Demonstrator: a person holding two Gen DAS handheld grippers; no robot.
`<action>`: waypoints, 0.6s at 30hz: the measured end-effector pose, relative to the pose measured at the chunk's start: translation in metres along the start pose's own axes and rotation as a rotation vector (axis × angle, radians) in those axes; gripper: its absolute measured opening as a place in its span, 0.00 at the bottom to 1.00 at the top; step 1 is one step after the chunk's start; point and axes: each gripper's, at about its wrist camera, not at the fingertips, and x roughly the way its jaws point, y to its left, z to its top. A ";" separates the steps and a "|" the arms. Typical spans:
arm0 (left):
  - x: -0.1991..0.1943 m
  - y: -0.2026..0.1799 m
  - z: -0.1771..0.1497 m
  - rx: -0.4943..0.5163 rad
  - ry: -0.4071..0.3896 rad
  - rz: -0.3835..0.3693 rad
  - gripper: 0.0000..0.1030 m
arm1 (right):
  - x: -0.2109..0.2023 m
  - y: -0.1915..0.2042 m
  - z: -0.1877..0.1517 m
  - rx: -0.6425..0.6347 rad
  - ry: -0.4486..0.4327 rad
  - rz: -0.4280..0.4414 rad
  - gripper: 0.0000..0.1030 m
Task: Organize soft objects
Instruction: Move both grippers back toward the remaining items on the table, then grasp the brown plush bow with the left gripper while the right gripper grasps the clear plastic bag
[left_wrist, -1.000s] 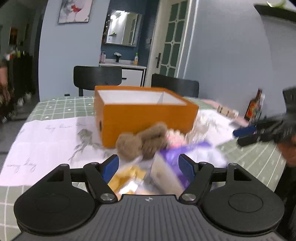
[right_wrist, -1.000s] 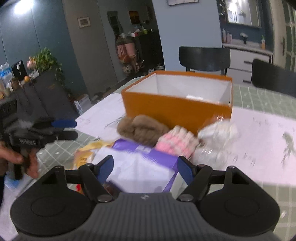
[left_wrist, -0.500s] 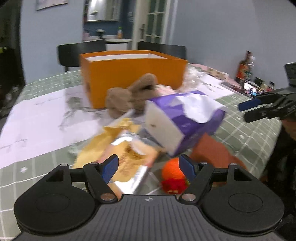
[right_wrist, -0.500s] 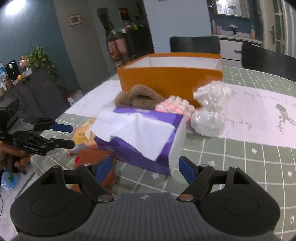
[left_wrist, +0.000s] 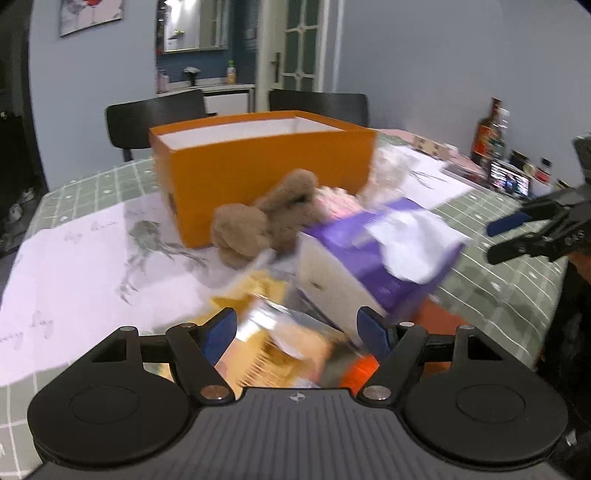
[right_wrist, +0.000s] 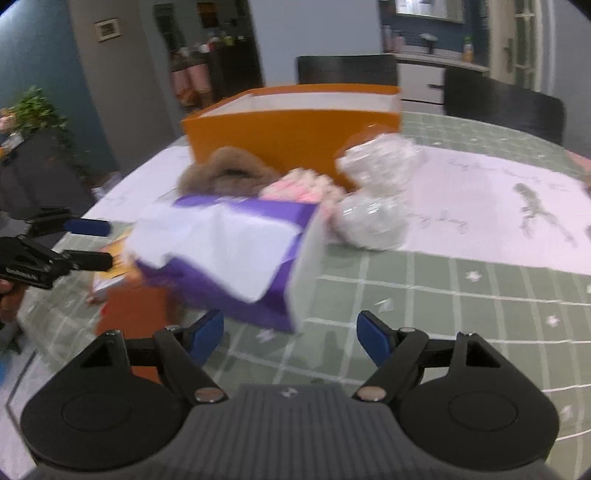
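Left wrist: yellow packet (left_wrist: 258, 354) motion-blurred, unreadable; left gripper (left_wrist: 297, 330), right gripper (right_wrist: 290, 332) both spread, empty.

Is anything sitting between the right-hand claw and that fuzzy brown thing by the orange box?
Yes. From the right gripper, the purple tissue box lies directly ahead, with the brown plush behind it, in front of the orange box.

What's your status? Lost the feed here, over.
Both tongs open and empty, left tongs, right tongs. Purple tissue box sits ahead of both, outside the orange box. Brown plush lies between them.
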 end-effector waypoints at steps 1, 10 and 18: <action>0.002 0.005 0.003 -0.012 0.001 0.002 0.84 | 0.001 -0.004 0.003 0.006 0.003 -0.012 0.76; 0.037 0.030 0.044 -0.016 0.020 -0.005 0.84 | 0.015 -0.040 0.038 0.048 0.023 -0.064 0.76; 0.076 0.043 0.070 -0.058 0.058 -0.077 0.84 | 0.044 -0.066 0.070 0.151 0.048 -0.036 0.78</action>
